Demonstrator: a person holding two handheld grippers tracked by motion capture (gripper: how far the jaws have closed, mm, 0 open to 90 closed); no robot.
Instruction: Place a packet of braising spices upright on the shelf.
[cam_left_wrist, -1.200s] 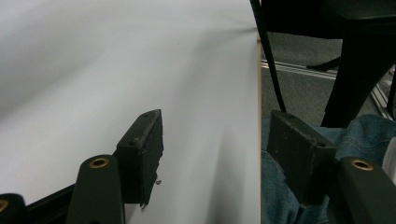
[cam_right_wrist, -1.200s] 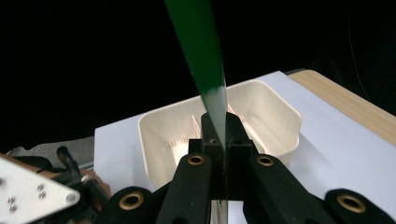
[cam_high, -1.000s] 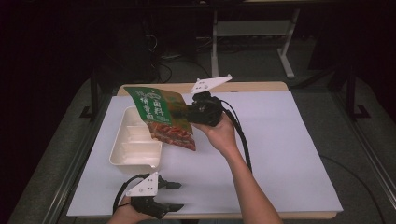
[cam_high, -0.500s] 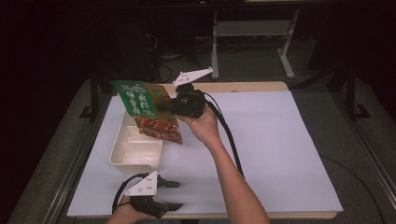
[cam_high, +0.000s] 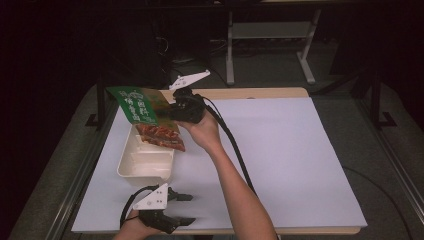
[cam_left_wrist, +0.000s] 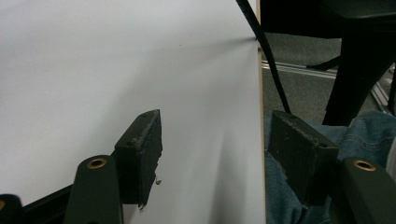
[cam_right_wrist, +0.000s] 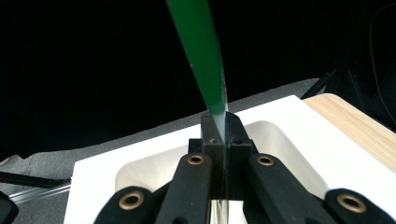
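High view: right gripper (cam_high: 172, 111) upper left of centre, clamped on green snack packet (cam_high: 145, 114) above white tray (cam_high: 145, 162). Left gripper (cam_high: 187, 209) at bottom left, jaws apart, empty, over white table (cam_high: 300, 165).

pouch (cam_high: 145, 116): the green top panel carries large pale characters in two rows, Chinese-looking, too small and blurred for me to make out any single one.
pouch, lower half: a red-brown food picture, with no lettering I can read on it.
pouch, edge-on in my right gripper view (cam_right_wrist: 201, 56): plain green strip, with no print showing.
tray (cam_high: 145, 162): plain cream, with no mark or label.
grey plates on my tongs: tiny dark spots, not legible as letters or numbers.
table sheet (cam_left_wrist: 93, 70): blank white, with no writing.
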